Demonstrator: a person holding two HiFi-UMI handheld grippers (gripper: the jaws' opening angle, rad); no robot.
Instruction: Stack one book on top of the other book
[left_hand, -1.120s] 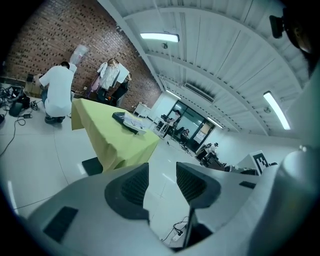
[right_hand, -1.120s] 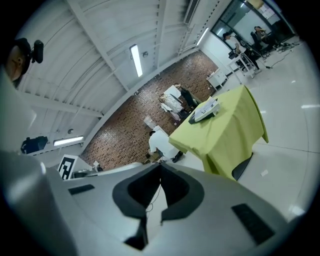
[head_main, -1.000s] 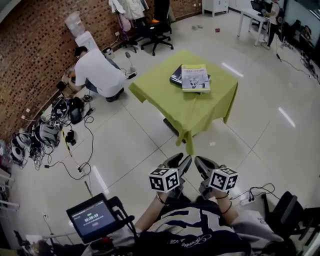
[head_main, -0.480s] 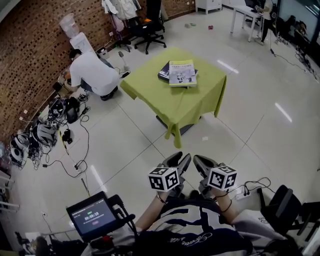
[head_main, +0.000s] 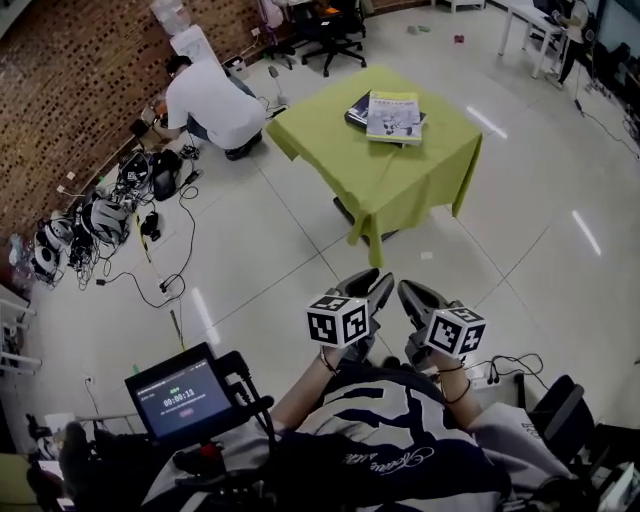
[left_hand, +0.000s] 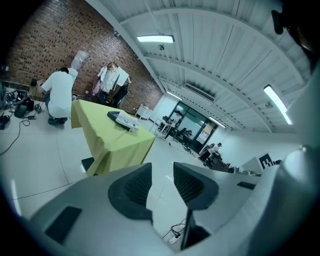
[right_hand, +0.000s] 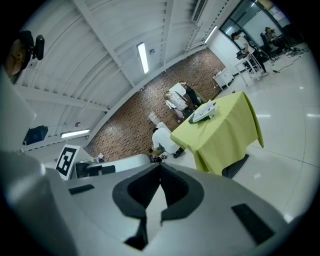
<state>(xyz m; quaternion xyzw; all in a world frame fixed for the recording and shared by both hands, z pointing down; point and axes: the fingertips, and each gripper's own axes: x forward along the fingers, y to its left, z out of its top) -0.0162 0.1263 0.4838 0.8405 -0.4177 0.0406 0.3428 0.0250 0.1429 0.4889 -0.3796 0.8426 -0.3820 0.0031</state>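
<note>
A light-covered book (head_main: 393, 115) lies on top of a dark book (head_main: 355, 107) on the green-draped table (head_main: 400, 175), far ahead of me. Both grippers hang close to my body, well short of the table. My left gripper (head_main: 372, 287) is open with its jaws closing and nothing between them; in the left gripper view the left gripper (left_hand: 162, 174) shows bare floor in its gap, with the books (left_hand: 122, 120) far off. My right gripper (head_main: 411, 294) is shut and empty; in the right gripper view the pads of the right gripper (right_hand: 160, 172) meet, and the books (right_hand: 204, 113) sit on the distant table (right_hand: 225, 131).
A person in a white shirt (head_main: 215, 100) crouches by the brick wall, left of the table. Cables and gear (head_main: 100, 215) litter the floor at the left. An office chair (head_main: 335, 25) stands behind the table. A small screen (head_main: 180, 400) sits at my lower left. A cable (head_main: 500, 368) lies at my right.
Both grippers have moved a little forward side by side, towards the table. The books and the crouching person stay as they were.
</note>
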